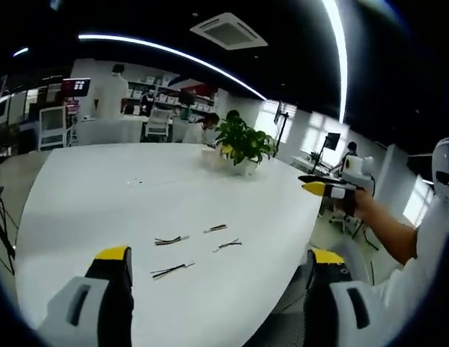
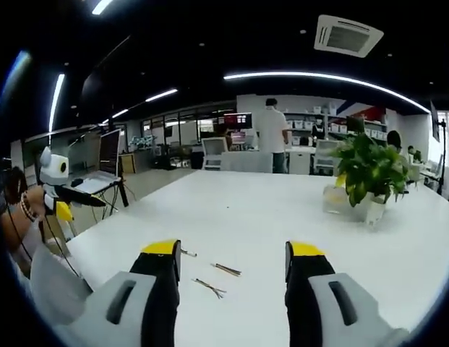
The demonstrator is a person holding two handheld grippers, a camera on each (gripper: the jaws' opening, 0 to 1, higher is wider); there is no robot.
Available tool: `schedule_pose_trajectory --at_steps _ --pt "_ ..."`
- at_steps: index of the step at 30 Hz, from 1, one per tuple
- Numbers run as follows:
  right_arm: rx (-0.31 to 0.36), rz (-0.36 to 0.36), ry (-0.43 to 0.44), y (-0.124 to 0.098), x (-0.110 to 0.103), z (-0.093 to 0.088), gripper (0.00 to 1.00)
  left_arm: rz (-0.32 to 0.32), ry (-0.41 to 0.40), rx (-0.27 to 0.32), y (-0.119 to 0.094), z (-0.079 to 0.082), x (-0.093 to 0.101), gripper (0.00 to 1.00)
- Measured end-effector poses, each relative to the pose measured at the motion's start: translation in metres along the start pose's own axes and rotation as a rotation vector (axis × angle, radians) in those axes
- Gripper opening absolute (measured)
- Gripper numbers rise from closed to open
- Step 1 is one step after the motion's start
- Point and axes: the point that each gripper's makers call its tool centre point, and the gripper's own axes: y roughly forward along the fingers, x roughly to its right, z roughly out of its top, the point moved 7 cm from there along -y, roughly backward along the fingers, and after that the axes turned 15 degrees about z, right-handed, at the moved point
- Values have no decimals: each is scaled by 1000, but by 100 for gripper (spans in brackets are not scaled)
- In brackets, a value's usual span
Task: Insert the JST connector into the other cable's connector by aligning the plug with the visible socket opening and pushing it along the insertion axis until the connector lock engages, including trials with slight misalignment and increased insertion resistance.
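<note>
Several short JST cables lie loose on the white table [image 1: 87,195]. In the left gripper view one cable [image 1: 171,271] lies nearest, between my jaws, with others [image 1: 171,240], [image 1: 215,228], [image 1: 228,245] just beyond. My left gripper [image 1: 220,264] hovers above the table edge, open, nothing between its yellow-tipped jaws. My right gripper [image 2: 233,254] is also open and empty, with two cables [image 2: 227,270], [image 2: 210,288] on the table between its jaws and a third [image 2: 186,253] by the left jaw. The right gripper [image 1: 327,189] also shows off the table's right side, held in a hand.
A potted plant [image 1: 244,144] [image 2: 369,170] stands far back on the table. Desks, monitors, chairs and people fill the office behind. The left gripper [image 2: 61,206] and a person's arm show at the left of the right gripper view, beside the table.
</note>
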Motion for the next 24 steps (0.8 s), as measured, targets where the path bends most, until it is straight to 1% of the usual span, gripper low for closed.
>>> schedule_pose_trajectory --at_steps 1,3,4,5,6,7,9,11,13,14,16,17,18,19,20,22,23,24 --pt "-1 14 -6 3 0 2 57 -12 5 1 2 2 -1 99" --pt "-12 68 -33 9 -3 6 55 -59 20 22 7 8 -1 99" --pt "-12 96 -42 12 -4 8 53 -95 10 36 9 9 -1 98" --pt "-20 135 -61 15 -6 10 51 -135 -30 18 12 10 -1 97" --pt "-22 158 -64 18 -7 11 48 -161 -47 12 13 11 -2 96" --pt "-27 197 -72 21 -9 13 45 -200 -60 49 16 16 -3 96" --pt "-26 231 -78 25 -9 16 42 -232 -64 89 19 22 -5 96" --pt "-23 251 -78 28 -7 18 42 -276 -48 102 22 24 -7 95" --pt "-27 280 -96 31 -7 19 43 -353 -11 129 26 27 -3 94" --pt "-35 302 -121 34 -7 20 43 -367 -3 137 28 27 -3 93" --pt "-58 340 -164 37 -7 20 43 -417 31 148 33 29 -1 92" --pt "-65 359 -182 40 -8 20 42 -425 34 149 36 30 0 90" --pt "-96 399 -213 42 -10 18 41 -445 55 144 40 31 0 89" --pt "-108 421 -230 45 -11 17 40 -458 65 147 42 32 0 88" --pt "-138 454 -259 48 -11 15 40 -465 76 138 47 32 1 88" --pt "-160 502 -279 54 -10 11 39 -471 88 128 55 32 -1 88" --pt "-178 517 -284 57 -8 9 39 -470 108 120 61 32 -2 88" --pt "-188 528 -298 59 -6 8 38 -466 131 131 67 33 -4 87"
